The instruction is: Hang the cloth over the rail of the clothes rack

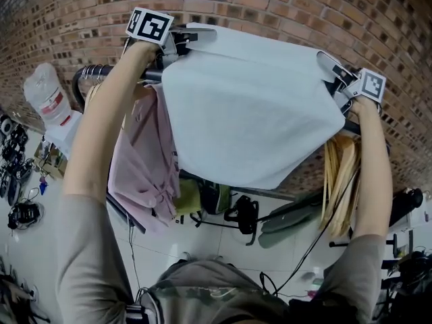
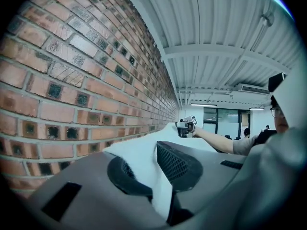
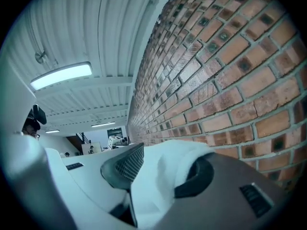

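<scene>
A large white cloth (image 1: 250, 106) is stretched between my two raised grippers, close to the brick wall and above the clothes rack's rail (image 1: 101, 71). It hangs down in front of the rail and hides most of it. My left gripper (image 1: 179, 42) holds the cloth's left top corner. In the left gripper view the cloth (image 2: 139, 152) is pinched between its nearly closed jaws (image 2: 153, 169). My right gripper (image 1: 334, 73) is at the right top corner. In the right gripper view its jaws (image 3: 160, 171) stand apart, with a fold of cloth (image 3: 168, 157) lying loosely between them.
A pink garment (image 1: 145, 160) hangs on the rack under the cloth's left side. Wooden hangers (image 1: 341, 167) hang at the right. A plastic-wrapped bundle (image 1: 47, 100) stands at the left, and bags (image 1: 236, 211) lie on the floor below. The brick wall (image 1: 283, 5) is just behind.
</scene>
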Demonstrator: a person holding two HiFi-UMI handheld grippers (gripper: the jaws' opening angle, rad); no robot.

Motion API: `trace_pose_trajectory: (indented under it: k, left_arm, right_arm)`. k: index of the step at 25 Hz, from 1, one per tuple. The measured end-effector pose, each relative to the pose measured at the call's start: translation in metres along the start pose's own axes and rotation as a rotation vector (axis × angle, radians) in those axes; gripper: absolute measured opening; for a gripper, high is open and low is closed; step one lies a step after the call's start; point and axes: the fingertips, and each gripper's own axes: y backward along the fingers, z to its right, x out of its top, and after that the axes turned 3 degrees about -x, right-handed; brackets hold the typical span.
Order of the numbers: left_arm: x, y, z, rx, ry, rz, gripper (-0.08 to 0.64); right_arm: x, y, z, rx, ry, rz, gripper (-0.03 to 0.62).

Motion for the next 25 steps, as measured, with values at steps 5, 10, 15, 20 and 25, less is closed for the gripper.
trace_pose_trajectory:
  k: [5, 10, 15, 20, 25]
  left_arm:
    - [-0.008, -0.002, 0.0, 0.004, 0.014, -0.026, 0.066]
    - [-0.01, -0.001, 0.001, 0.016, 0.028, -0.031, 0.066]
    - [-0.014, 0.001, 0.003, 0.022, 0.048, -0.043, 0.066]
    - [-0.029, -0.007, 0.009, -0.01, 0.059, -0.127, 0.066]
    - [-0.048, -0.011, 0.011, -0.008, 0.056, -0.22, 0.066]
  right_arm:
    - [-0.001, -0.003, -0.004, 0.028, -0.027, 0.007, 0.232]
    - [0.006, 0.003, -0.012, 0.064, -0.023, 0.044, 0.236]
    - [0.008, 0.008, -0.007, 0.026, -0.041, 0.053, 0.235]
    - [0.007, 0.012, 0.0, 0.004, -0.056, 0.057, 0.235]
    - [-0.007, 0.01, -0.003, 0.003, -0.046, -0.012, 0.235]
